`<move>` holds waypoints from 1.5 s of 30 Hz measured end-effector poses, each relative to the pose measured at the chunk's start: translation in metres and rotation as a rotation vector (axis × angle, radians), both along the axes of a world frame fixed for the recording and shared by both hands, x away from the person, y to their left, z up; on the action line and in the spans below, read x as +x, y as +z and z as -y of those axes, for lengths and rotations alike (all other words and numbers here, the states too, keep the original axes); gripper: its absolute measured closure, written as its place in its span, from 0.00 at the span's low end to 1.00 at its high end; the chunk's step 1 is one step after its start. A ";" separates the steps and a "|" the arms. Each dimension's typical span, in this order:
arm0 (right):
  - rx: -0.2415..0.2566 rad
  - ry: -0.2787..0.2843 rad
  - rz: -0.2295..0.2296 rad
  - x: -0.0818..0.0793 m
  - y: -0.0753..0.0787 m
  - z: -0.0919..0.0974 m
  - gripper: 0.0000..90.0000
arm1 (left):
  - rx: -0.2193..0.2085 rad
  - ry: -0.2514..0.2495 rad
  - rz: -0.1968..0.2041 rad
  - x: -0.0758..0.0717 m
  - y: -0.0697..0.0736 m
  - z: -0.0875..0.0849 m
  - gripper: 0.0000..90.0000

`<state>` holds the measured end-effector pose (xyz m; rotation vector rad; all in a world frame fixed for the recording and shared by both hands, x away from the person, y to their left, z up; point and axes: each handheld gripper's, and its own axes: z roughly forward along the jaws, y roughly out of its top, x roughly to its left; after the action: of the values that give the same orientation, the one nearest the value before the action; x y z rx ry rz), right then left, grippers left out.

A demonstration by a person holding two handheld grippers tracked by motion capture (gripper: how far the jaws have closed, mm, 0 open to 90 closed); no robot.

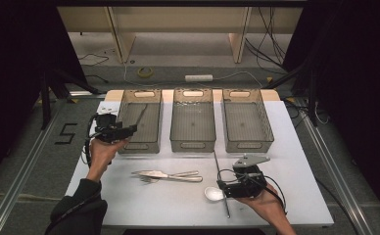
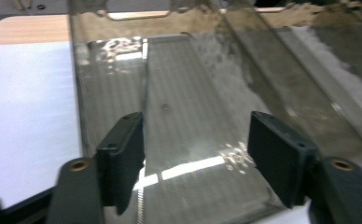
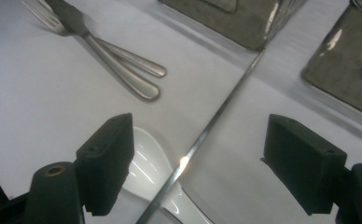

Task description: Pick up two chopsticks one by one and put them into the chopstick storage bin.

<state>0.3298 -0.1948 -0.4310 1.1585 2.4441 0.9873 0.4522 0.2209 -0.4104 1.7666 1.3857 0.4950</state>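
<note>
My left gripper (image 1: 130,129) (image 2: 195,120) hovers over the front-left corner of the left grey bin (image 1: 138,146) (image 2: 100,88), jaws open. A thin metal chopstick (image 1: 142,114) (image 2: 145,93) lies in that bin, below the jaws and closer to the left one, not touched. My right gripper (image 1: 221,188) (image 3: 200,126) stands open low over the table's front right. Between its jaws runs a second metal chopstick (image 1: 217,169) (image 3: 226,100), which crosses a white spoon (image 1: 212,194) (image 3: 149,163). Neither pad touches them.
Middle bin (image 1: 193,145) and right bin (image 1: 249,145) stand in a row beside the left one. A knife (image 1: 151,173) (image 3: 69,16) and a fork (image 1: 180,174) (image 3: 39,11) lie together on the white table (image 1: 296,196). Cables cross the floor beyond.
</note>
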 end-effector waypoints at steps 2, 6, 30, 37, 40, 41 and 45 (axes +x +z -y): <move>-0.020 -0.004 -0.009 0.001 0.000 0.001 0.28 | 0.004 -0.028 0.005 -0.007 0.002 0.005 0.33; -0.050 -0.006 -0.043 0.003 0.000 0.003 0.29 | -0.014 -0.087 0.019 -0.018 0.003 0.015 0.28; -0.162 0.006 -0.248 0.041 -0.016 -0.018 0.54 | -0.049 -0.247 0.093 -0.093 -0.008 0.046 0.21; -0.196 0.022 -0.279 0.048 -0.021 -0.026 0.64 | -0.042 -0.263 0.100 -0.103 -0.010 0.049 0.21; -0.209 0.029 -0.289 0.051 -0.023 -0.029 0.67 | -0.045 -0.262 0.099 -0.104 -0.011 0.049 0.20; -0.218 0.030 -0.292 0.051 -0.024 -0.030 0.68 | -0.043 -0.264 0.102 -0.104 -0.011 0.048 0.20; -0.244 0.042 -0.303 0.052 -0.025 -0.033 0.71 | -0.047 -0.263 0.104 -0.104 -0.011 0.048 0.20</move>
<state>0.3817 -0.1621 -0.4564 1.2515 2.7369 0.5329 0.3477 0.1731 -0.4212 1.8246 1.0662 0.4016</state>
